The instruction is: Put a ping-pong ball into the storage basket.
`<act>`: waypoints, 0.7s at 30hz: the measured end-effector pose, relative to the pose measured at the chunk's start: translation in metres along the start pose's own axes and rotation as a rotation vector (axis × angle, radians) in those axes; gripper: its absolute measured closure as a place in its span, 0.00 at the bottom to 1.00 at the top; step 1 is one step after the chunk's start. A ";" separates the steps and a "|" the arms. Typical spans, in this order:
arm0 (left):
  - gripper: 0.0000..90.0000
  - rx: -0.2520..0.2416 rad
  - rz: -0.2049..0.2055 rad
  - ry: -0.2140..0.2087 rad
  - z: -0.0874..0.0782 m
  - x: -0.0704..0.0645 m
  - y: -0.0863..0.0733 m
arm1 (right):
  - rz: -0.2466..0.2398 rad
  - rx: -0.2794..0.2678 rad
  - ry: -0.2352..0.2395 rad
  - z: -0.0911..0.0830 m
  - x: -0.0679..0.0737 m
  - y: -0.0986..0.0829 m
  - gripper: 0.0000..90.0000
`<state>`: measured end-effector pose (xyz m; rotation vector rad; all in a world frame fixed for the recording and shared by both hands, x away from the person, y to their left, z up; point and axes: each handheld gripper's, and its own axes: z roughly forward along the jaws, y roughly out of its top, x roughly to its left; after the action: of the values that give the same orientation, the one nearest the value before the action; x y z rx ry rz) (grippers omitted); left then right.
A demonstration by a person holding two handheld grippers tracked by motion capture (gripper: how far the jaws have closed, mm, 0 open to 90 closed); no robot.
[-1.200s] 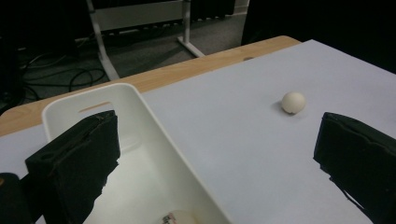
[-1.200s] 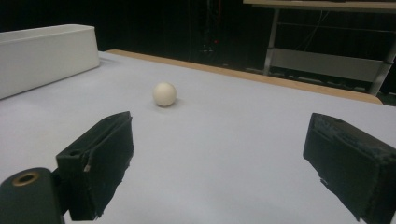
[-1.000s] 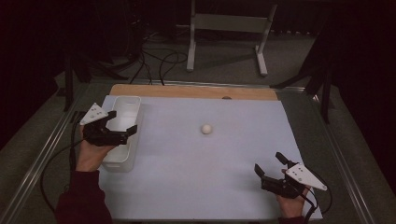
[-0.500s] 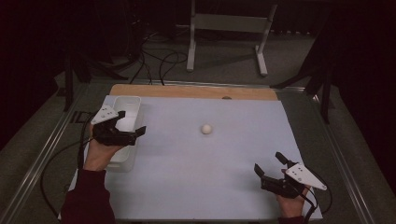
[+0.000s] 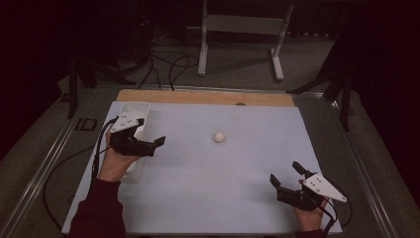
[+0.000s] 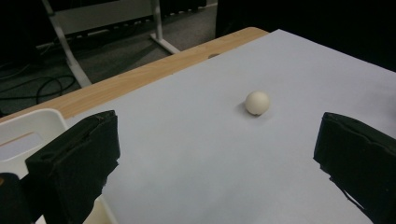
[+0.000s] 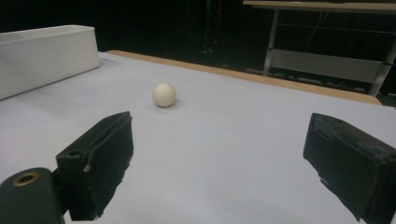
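High view: the white ball point(image 5: 219, 137) lies alone on the pale sheet point(image 5: 208, 198) near the middle of the desk, right of the white tray point(image 5: 130, 171); the left tongs point(image 5: 159, 144) hover by the tray, gaping and empty, pointed at the ball, while the right tongs point(image 5: 286, 175), also wide open, rest near the desk's front. To grip well, the left tongs should straddle the ball squarely and close gently, since I judge it will roll; beyond the desk's wooden edge point(image 5: 198, 97) lie a dark floor, cables point(image 5: 163, 67) and a metal stand point(image 5: 237, 29)

The left gripper point(image 5: 157, 144) hovers near the table's left edge, jaws wide apart; the right gripper point(image 5: 286, 174) sits near its right front corner, jaws spread
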<state>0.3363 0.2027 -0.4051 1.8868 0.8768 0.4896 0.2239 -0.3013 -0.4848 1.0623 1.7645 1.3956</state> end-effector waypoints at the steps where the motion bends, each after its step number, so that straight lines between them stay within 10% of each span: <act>1: 0.01 -0.001 0.003 -0.002 0.001 -0.001 0.001 | 0.000 0.001 -0.001 0.000 0.000 0.000 0.09; 21: 0.01 0.019 0.055 -0.059 0.028 -0.031 0.019 | 0.003 -0.003 -0.010 -0.001 0.000 0.000 0.09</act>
<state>0.3410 0.1568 -0.3998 1.9377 0.7948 0.4580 0.2227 -0.3020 -0.4847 1.0693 1.7538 1.3917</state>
